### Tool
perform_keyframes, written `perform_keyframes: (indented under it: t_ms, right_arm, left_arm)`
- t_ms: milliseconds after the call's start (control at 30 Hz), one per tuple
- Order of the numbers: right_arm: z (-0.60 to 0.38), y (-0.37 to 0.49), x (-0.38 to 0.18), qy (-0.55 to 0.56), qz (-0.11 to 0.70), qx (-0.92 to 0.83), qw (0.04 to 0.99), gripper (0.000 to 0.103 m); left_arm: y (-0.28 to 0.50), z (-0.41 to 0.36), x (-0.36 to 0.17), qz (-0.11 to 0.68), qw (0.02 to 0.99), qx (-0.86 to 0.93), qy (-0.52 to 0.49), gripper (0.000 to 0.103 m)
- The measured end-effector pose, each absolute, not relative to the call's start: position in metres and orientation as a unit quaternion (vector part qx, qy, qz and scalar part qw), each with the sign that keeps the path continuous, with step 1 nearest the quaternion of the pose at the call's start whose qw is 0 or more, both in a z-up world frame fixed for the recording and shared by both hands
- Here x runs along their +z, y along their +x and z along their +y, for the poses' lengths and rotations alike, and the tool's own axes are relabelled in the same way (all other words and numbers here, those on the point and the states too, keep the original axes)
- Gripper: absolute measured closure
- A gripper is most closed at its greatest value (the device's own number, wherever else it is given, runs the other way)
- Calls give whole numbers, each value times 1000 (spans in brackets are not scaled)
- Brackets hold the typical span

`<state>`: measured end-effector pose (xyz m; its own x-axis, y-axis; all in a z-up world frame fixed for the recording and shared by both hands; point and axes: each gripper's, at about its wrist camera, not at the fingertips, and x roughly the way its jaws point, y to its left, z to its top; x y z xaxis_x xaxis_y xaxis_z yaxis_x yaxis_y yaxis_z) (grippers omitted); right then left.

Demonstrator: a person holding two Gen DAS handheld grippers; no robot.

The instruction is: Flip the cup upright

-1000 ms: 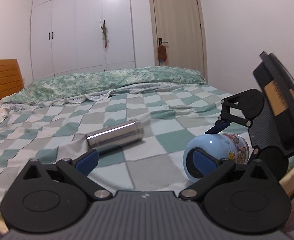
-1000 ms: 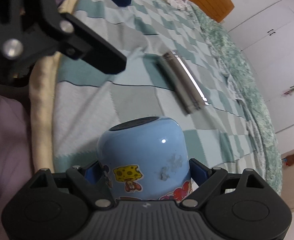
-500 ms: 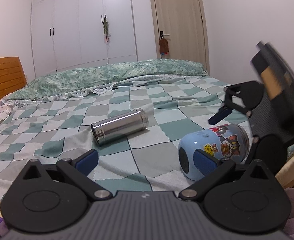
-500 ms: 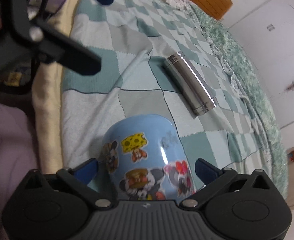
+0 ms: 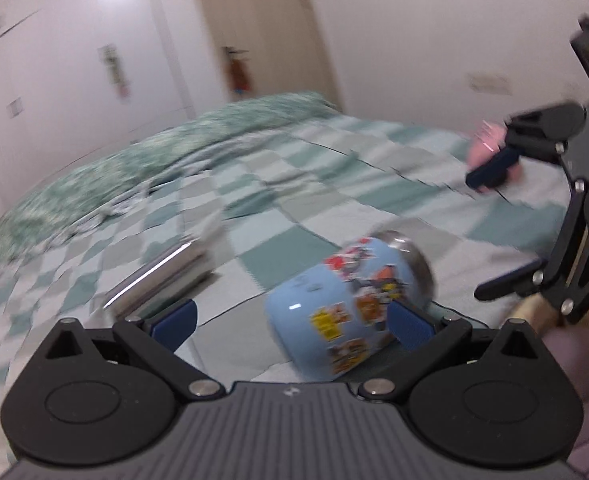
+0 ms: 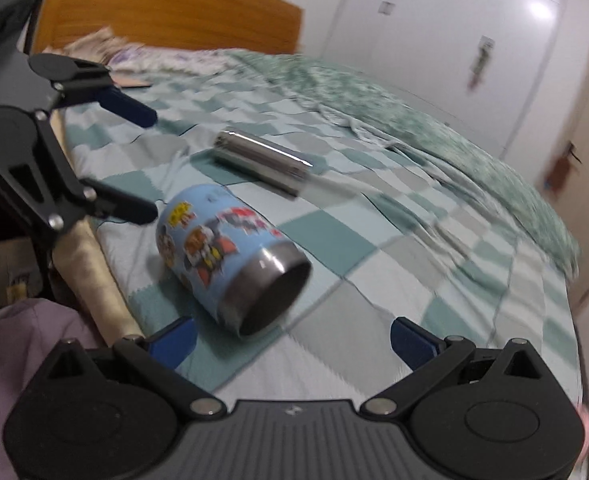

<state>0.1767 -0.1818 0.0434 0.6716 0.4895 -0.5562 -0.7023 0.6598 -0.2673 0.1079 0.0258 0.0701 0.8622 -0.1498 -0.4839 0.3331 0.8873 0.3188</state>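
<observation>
Bed (image 6: pixel 374 264), checked green-and-white cover, carries everything. A steel flask (image 6: pixel 262 162) lies on its side further in, well apart from the near edge. Cup (image 6: pixel 226 256), blue with cartoon stickers, lies on its side near the bed's near edge; not upright. Long axis roughly level with the bedding: steel-rimmed open mouth faces the right wrist camera, closed blue base points toward the left tongs. Left wrist view confirms this: cup (image 5: pixel 350 304) presents its rounded base end toward that camera, rim away. Left tongs (image 5: pixel 290 322): open wide, empty, one blue pad overlapping the cup's side in view; contact cannot be told through the motion blur. In the right view the left tongs (image 6: pixel 150 164) sit just beside the cup's base, one finger tip close to it. Right tongs (image 6: pixel 294 344): open wide, empty, the cup's mouth ahead and left of centre. Judgement: both are near; the left sits closer to the base end. The coming move turns on closing across the barrel, perpendicular to the axis, then rotating mouth-up.
</observation>
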Motion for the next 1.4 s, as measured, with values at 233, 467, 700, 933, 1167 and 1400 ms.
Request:
perform_keyframes:
  t_ms: [233,467,700,933,1167,1400]
  right_arm:
    - [-214,174,31,-159,240,319,903,0]
    - [-230,182,21,-99,257,312,909,0]
    - [-232,193,9,-62,267,300,914,0]
    - [-230,197,4,-61,266,308,911,0]
    - [-231,199,3,-64,263,314,910,0]
    - [-229,201,1,-61,262,328,906,0]
  left_arm:
    - [140,-18,56,272,881,-196,333,0]
    - [164,-46,43,310,807,-239,442,0]
    - [182,-58,29,352,767,-253,474,0]
    - [200,-60,19,382,761,-240,467,8]
    - [217,-64,26,458,771,-178,405,9]
    - [232,-39,50,563,785,-106,237,9]
